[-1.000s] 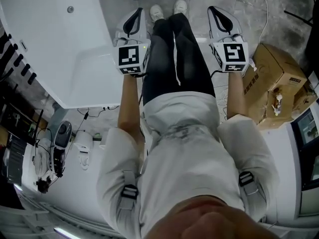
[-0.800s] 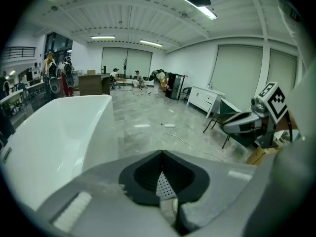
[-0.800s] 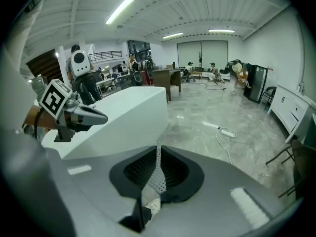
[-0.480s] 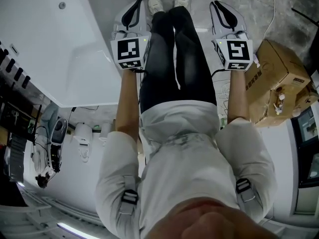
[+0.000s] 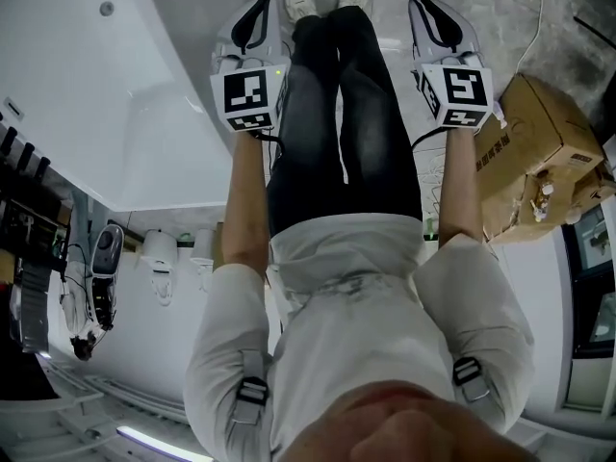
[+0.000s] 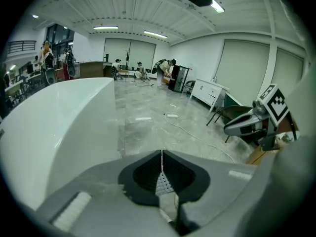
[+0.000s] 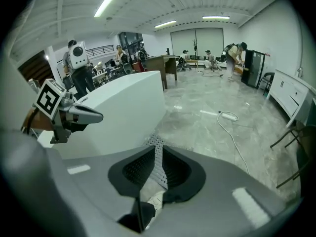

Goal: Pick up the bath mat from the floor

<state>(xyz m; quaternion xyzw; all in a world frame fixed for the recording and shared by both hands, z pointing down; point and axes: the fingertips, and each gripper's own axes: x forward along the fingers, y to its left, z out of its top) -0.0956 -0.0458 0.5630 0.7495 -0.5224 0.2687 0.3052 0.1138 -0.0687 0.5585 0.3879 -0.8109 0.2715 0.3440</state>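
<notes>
The grey perforated bath mat [image 7: 154,141] lies on the floor beside the tub, just ahead of the person's shoes [image 5: 301,0]. It is out of the head view. My left gripper [image 5: 263,3] hangs left of the legs with its jaws shut and empty. Through the slit below its tips [image 6: 161,154] a patch of the mat [image 6: 163,184] shows. My right gripper [image 5: 422,2] hangs right of the legs. Its jaws [image 7: 158,149] have just been opening and stand a narrow slit apart. Nothing is between them, and the mat shows through the slit.
A white bathtub [image 5: 106,94] fills the left. Cardboard boxes [image 5: 539,152] stand at the right. A white cable [image 7: 232,132] trails over the marble floor. Each gripper shows in the other's view [image 6: 252,122] [image 7: 74,113]. People stand far back in the hall.
Both grippers have sunk toward the floor, moving up the head view. The mat's edge, at the top of the head view a second ago, has left the frame.
</notes>
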